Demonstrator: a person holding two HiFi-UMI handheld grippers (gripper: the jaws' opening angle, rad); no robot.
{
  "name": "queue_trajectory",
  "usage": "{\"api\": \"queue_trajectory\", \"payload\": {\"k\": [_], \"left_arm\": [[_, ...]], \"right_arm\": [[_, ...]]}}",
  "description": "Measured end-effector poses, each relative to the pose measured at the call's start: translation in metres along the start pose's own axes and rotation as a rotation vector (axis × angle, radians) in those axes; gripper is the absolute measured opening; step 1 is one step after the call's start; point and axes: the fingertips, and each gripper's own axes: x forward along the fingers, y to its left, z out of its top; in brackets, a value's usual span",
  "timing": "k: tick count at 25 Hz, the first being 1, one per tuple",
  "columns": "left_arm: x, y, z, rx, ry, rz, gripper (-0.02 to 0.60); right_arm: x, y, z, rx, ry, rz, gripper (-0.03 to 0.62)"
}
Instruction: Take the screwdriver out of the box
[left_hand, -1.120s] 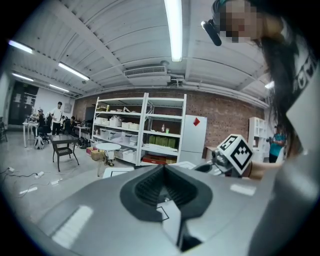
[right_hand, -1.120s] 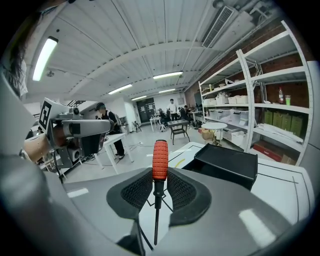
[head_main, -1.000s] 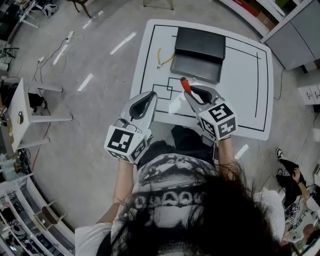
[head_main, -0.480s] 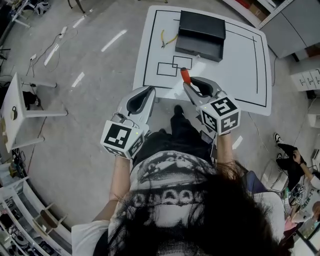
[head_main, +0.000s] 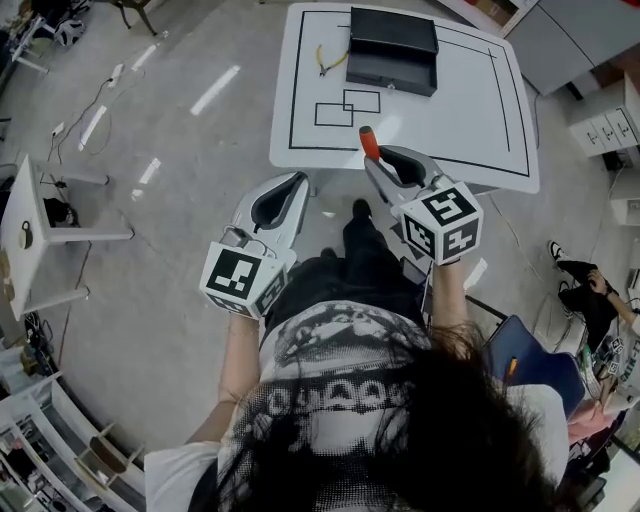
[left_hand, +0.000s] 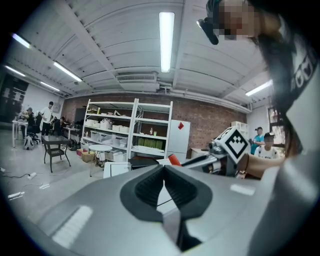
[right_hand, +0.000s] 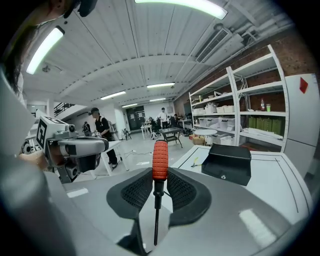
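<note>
We look down from the head camera on a person standing just short of a white table (head_main: 470, 110), with 1 gripper in each hand. The right gripper (head_main: 378, 163) is clamped on the screwdriver (head_main: 369, 143). Its own view shows the dark pads pressing the shaft just below the orange handle, which sticks out past the jaw tips with the blade running back toward the camera. The screwdriver hangs in the air over the table's near edge, well apart from the black box (head_main: 392, 48) at the far end. The left gripper (head_main: 297, 181) is level with the right one, off the table's edge, its jaws closed together on nothing. Yellow-handled pliers (head_main: 326, 60) lie just beside the box, and 2 overlapping outlines (head_main: 348, 107) are drawn on the table between the box and the grippers. We judge the taking-out done. The next move probably calls for setting the tool down, lowering it flat onto bare tabletop before the pads let go.
</note>
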Motion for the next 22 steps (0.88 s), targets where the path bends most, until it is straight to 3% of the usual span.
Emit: {"api": "queue_trajectory", "payload": {"k": [7, 22], "left_arm": [[-0.019, -0.01, -0.006, -0.01, 0.002, -0.01, 0.0], [-0.007, -0.045, -0.002, -0.01, -0.01, -0.059, 0.0]], "right_arm": [[-0.021, 0.019, -0.006, 0.007, -0.003, -0.022, 0.091], [-0.051, 0.021, -0.016, -0.007, 0.016, -0.022, 0.091]]}}
